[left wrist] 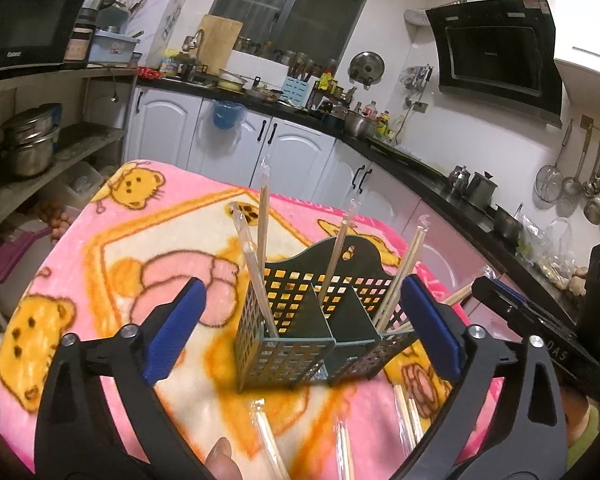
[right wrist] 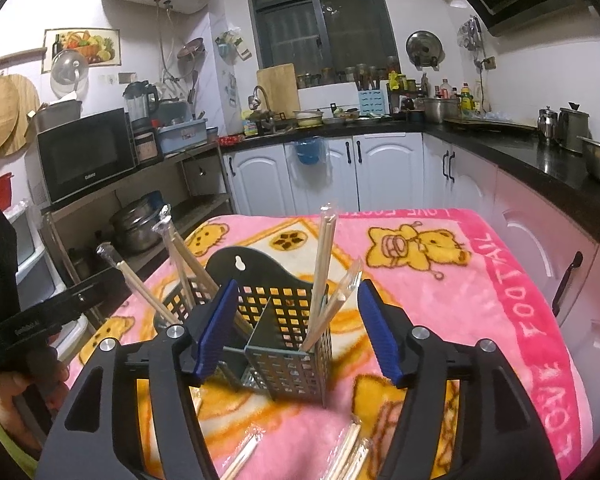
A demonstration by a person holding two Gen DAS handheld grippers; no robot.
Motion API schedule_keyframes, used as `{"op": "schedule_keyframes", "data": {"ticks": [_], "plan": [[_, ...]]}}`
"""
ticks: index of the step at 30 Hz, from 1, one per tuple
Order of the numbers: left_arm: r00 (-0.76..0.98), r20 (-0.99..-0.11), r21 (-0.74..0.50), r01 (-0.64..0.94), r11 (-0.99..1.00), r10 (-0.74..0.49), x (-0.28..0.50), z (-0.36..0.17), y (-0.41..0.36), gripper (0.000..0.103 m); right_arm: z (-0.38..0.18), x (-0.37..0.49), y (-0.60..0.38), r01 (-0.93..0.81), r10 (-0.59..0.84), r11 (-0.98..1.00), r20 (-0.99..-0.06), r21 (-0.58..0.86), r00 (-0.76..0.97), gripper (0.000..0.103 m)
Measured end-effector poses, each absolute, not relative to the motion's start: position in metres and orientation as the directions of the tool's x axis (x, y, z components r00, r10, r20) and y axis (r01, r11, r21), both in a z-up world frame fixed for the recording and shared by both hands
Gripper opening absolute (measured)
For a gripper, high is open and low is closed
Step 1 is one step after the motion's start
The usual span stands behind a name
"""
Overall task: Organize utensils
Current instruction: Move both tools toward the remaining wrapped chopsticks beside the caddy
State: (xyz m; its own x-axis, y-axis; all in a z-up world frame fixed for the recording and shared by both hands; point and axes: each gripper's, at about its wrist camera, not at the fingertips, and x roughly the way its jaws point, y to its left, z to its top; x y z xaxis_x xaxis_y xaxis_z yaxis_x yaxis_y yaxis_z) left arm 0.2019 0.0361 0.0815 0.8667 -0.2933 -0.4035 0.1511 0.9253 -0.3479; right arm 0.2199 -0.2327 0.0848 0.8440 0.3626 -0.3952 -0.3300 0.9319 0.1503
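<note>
Blanket (right wrist: pixel 500 280) border reads "LOVE FOOTBALL"; microwave (right wrist: pixel 86 152) "Galanz".

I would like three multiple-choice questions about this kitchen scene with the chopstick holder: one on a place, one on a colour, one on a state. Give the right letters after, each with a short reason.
1. Where does the green perforated holder stand?
A. on the black counter
B. on the pink bear blanket
C. on the microwave

2. What colour are the pads on the gripper fingers?
A. red
B. yellow
C. blue

3. How do the wrapped chopsticks in the holder sit?
A. upright, leaning in the compartments
B. flat under the holder
C. clamped in the right gripper

Answers:
1 B: the holder's base rests on the blanket in both views.
2 C: both wrist views show blue pads.
3 A: they stick up out of the compartments, and the right gripper's jaws stand open, clear of them.
</note>
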Motion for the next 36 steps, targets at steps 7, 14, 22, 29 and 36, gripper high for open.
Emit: {"op": "schedule_keyframes", "data": {"ticks": [7,14,22,29,36], "plan": [[0.862,-0.411,-0.342,0.154,0.927,-0.295,0.194,0.079,0.036,0.092,0.08,0.212,-0.232,-0.335,0.359,0.933,-0.417,0.131,0.835,0.063],[0.854,-0.437,-0.336,0.136,0.932,-0.283,0.19,0.074,0.034,0.092,0.071,0.206,-0.234,-0.335,0.355,0.934,-0.449,0.126,0.82,0.063],[0.842,-0.46,-0.33,0.131,0.935,-0.281,0.184,0.064,0.033,0.092,0.062,0.201,-0.232,-0.341,0.356,0.932,-0.481,0.123,0.801,0.063],[0.83,-0.483,-0.32,0.13,0.938,-0.28,0.18,0.056,0.03,0.092,0.055,0.198,-0.231,-0.345,0.358,0.931,-0.496,0.122,0.791,0.063],[0.817,-0.505,-0.312,0.128,0.941,-0.278,0.178,0.047,0.027,0.092,0.048,0.196,-0.233,-0.346,0.359,0.93,-0.509,0.124,0.782,0.063]]}}
